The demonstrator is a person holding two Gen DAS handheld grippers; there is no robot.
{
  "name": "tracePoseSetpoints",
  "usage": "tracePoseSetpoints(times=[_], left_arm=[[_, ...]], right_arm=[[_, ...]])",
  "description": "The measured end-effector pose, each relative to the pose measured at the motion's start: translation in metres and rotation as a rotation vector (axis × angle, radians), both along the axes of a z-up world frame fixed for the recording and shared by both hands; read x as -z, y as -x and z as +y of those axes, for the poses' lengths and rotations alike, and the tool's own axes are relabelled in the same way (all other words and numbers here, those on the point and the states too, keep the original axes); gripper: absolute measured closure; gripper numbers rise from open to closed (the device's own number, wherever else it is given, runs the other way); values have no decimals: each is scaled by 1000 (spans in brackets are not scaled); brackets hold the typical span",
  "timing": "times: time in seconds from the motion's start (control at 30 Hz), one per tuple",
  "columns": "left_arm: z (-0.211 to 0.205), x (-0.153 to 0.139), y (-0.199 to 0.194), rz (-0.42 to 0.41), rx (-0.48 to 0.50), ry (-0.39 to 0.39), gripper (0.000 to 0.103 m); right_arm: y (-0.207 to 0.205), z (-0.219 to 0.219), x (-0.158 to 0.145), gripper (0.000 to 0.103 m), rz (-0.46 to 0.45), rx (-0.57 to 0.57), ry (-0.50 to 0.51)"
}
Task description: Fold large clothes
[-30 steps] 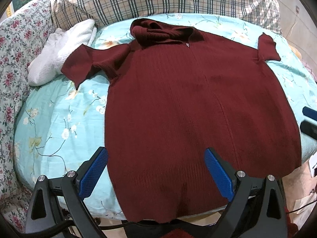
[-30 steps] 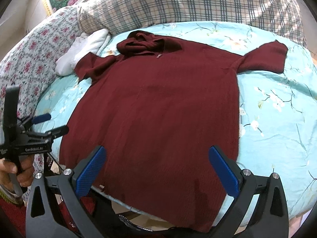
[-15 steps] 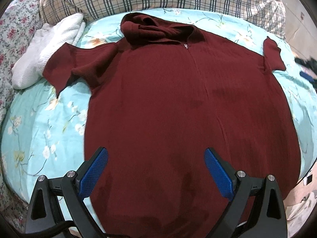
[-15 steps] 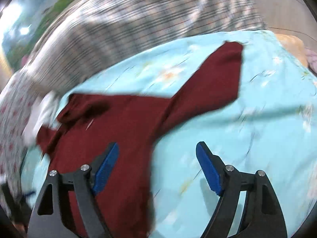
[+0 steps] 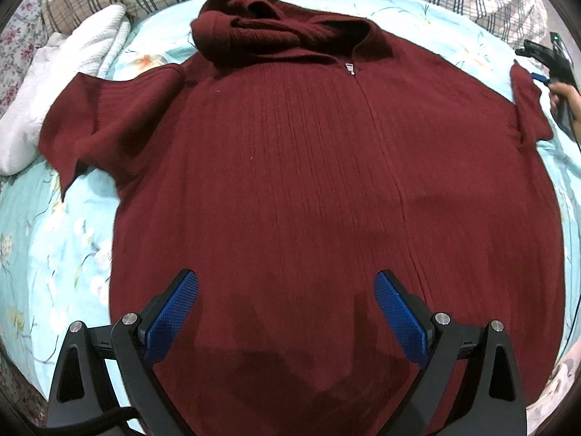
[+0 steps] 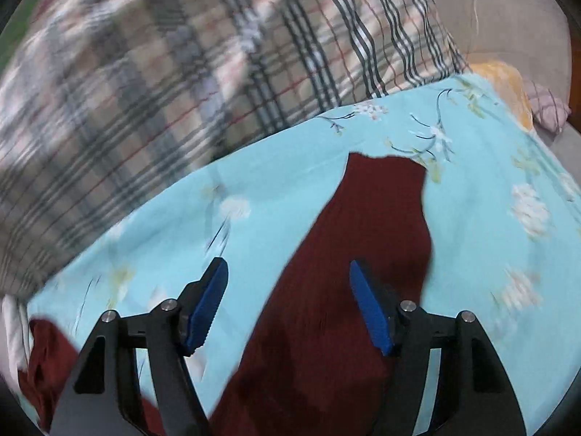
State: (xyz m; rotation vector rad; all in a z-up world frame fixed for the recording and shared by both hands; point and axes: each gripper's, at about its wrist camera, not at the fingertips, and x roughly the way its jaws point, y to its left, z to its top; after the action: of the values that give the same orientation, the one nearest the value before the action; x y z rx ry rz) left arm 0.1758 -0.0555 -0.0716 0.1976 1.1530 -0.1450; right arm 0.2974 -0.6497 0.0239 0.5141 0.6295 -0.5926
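- The left gripper (image 5: 287, 305) hangs over the lower body of the sweater (image 5: 308, 181) with its jaws spread wide; the blue, fine-gridded pads (image 5: 174, 318) pinch nothing.
- The right gripper (image 6: 288, 299) has just been narrowing its jaws, which are still parted; the sleeve (image 6: 374, 225) lies under the gap, with no pad seen pressing it.
- The maroon sweater is a ribbed knit lying flat, front up, with a centre zip, its hood (image 5: 268, 32) bunched at 12 o'clock and short sleeves out at 9 and 3 o'clock.
- It rests on a light blue floral bedsheet (image 5: 54, 254).
- A white waffle-textured cloth (image 5: 69, 76) sits at 10 o'clock, touching the left sleeve.
- A plaid blanket (image 6: 163, 72) is heaped along the top, blurred in the right view.
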Motion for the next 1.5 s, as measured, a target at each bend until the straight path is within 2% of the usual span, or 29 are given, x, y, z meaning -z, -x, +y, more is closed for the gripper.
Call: tracePoseSetpoints(times=[0.07,0.13,0.23,0.27,0.3,0.43,0.57,0.7,0.9,1.07,1.23,1.33,1.43,1.5], left_arm=[[-5,3,-7,3,-1,8,5],[-8,8,-16,13,-2,11,5],[-15,12,-24,20,4,42,5],[-17,13,-26,19,8,53,5],[-20,13,-25,16,12,54,5],[-23,11,-21,6,30,72,5],[-20,2,-12,-12,37,100,5],[-16,-8,-6,-43,30,136,5],[12,-24,7,-81,-12,190,5],[47,-27,13,-80,-63,280,5],[81,-28,13,-72,-98,414,5],[95,-26,10,-70,-103,457,5],[101,-24,1,-65,-97,506,5],[101,-20,-11,-52,-86,543,5]], right_arm=[[-17,-23,14,33,48,43,-14],[-28,-34,27,38,100,53,-28],[-30,-35,33,65,152,66,33],[-27,-36,32,81,147,71,34],[-21,-38,30,94,122,69,13],[4,-26,14,94,-32,-12,-82],[18,29,-8,95,-126,-185,-124],[20,122,-16,95,-158,-407,-188],[17,282,-3,95,-202,-706,-274],[0,392,19,95,-166,-884,-299],[-9,464,51,95,-93,-991,-325],[-19,482,67,94,-47,-1016,-351],[-22,486,78,87,-4,-1024,-389],[-13,480,73,72,-33,-1013,-413]])
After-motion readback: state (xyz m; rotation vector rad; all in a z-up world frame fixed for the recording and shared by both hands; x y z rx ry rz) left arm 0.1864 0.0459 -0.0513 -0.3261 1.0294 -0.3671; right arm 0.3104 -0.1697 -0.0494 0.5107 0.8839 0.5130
